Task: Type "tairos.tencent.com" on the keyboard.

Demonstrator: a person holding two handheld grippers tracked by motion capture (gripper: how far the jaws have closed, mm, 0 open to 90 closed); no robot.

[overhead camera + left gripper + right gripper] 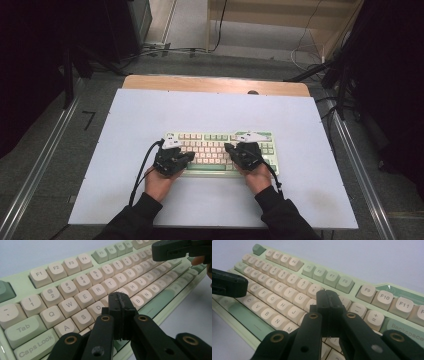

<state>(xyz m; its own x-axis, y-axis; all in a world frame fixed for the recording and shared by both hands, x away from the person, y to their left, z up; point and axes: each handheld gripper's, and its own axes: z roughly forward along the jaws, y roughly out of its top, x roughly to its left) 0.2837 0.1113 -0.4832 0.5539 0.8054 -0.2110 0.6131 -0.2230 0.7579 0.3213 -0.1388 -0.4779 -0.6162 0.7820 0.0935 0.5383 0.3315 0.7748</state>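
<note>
A pale green keyboard (pixel 220 150) with cream and green keycaps lies in the middle of the table. My left gripper (pixel 189 155) hovers over its left half, jaws shut with nothing between them; in the left gripper view its tip (pixel 119 298) sits above the keyboard (pixel 75 290) near the F and G keys. My right gripper (pixel 228 147) is over the right half, also shut and empty; in the right gripper view its tip (pixel 327 295) hangs above the keyboard (pixel 287 287) around the I, O and K keys. Each gripper view shows the other gripper's black jaw at the frame edge.
The keyboard rests on a white sheet (pixel 150 115) covering a wooden table (pixel 215 84). Metal rails (pixel 37 165) run along both sides of the table. Cables (pixel 165 50) lie on the floor beyond the far edge.
</note>
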